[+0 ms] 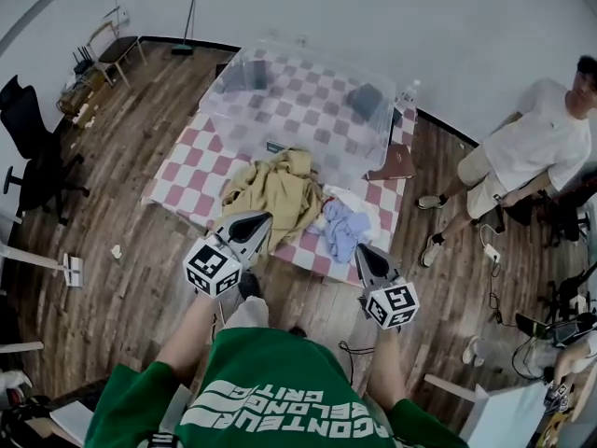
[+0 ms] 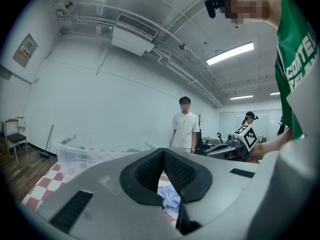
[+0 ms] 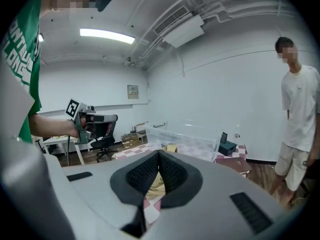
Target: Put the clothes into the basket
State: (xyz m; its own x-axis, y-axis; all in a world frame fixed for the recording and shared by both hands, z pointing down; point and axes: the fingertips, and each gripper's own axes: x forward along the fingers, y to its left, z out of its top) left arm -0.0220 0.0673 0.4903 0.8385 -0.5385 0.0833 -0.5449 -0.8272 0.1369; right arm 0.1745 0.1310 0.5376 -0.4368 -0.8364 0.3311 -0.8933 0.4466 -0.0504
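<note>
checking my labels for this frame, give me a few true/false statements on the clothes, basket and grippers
1. The left gripper and the right gripper are both shut and hold nothing. True.
2. The tan garment is already in the clear basket. False: it lies on the checkered mat, in front of the basket.
3. In the head view the blue garment lies right of the tan garment. True.
4. The person in the white t-shirt stands on the mat. False: they stand on the wooden floor, right of the mat.
</note>
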